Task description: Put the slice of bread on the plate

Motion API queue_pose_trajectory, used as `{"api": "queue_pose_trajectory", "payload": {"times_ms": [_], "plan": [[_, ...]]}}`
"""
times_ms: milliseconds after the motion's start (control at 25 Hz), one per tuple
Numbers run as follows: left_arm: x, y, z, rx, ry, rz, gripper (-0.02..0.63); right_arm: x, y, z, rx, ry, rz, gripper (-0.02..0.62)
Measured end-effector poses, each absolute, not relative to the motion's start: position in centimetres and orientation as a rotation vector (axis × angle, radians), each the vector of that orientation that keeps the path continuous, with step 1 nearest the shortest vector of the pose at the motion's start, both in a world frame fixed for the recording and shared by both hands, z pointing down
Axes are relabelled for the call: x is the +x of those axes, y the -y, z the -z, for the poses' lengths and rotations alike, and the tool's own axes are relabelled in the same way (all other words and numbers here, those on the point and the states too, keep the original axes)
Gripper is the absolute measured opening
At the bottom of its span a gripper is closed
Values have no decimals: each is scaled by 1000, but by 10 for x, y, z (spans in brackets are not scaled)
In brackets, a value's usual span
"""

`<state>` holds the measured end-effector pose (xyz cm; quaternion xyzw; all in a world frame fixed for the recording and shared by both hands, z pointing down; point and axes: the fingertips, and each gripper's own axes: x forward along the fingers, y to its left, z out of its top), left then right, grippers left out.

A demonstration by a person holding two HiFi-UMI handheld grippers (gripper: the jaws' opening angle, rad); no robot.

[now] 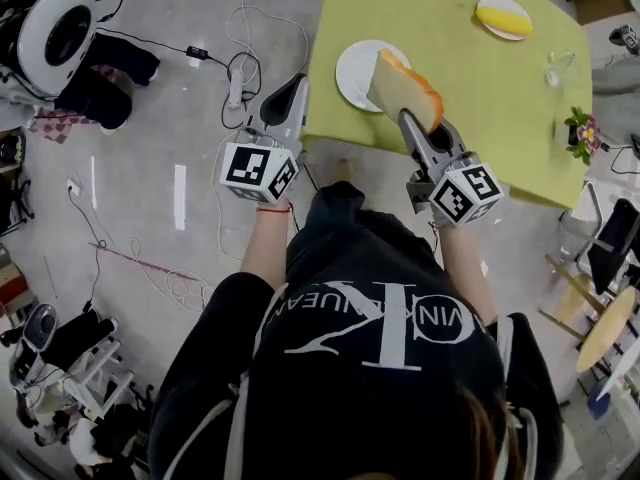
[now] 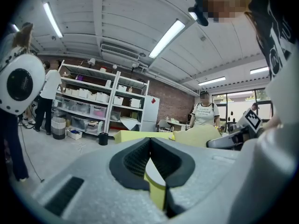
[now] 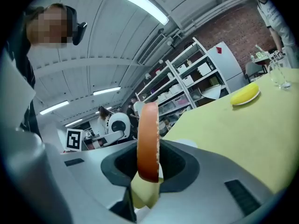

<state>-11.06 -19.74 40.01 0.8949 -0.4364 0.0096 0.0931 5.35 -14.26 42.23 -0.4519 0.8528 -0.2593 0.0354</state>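
Observation:
The slice of bread (image 1: 405,88), pale with an orange-brown crust, stands on edge between the jaws of my right gripper (image 1: 413,126), which is shut on it. In the head view it hangs over the near edge of the yellow-green table (image 1: 480,118) and overlaps the right rim of the empty white plate (image 1: 355,73). The right gripper view shows the crust (image 3: 148,143) upright between the dark pads. My left gripper (image 1: 287,101) hovers just off the table's left edge, beside the plate. Its jaws meet at the tips (image 2: 150,141) with nothing in them.
A second plate with a yellow fruit (image 1: 503,16) lies at the table's far side, and a clear glass (image 1: 557,68) and a small flower pot (image 1: 580,134) stand near the right edge. Cables and a power strip (image 1: 236,88) lie on the floor at left. Chairs (image 1: 605,248) stand at right.

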Motion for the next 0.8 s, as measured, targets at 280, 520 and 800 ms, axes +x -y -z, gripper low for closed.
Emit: {"api": "queue_pose_trajectory", "payload": {"times_ms": [280,520,800], "plan": [[-106,216,-415,2644,1265,-53,11,42,165,-440,-1304,-2546,1056,95],[-106,231,-419,2603,1312,-61,11,34,184,-456,-1181,-2452,1313,95],[-113,242,-420,2530,1387,-50,11,17,200,-469,-1065,-2398,1556,97]]}}
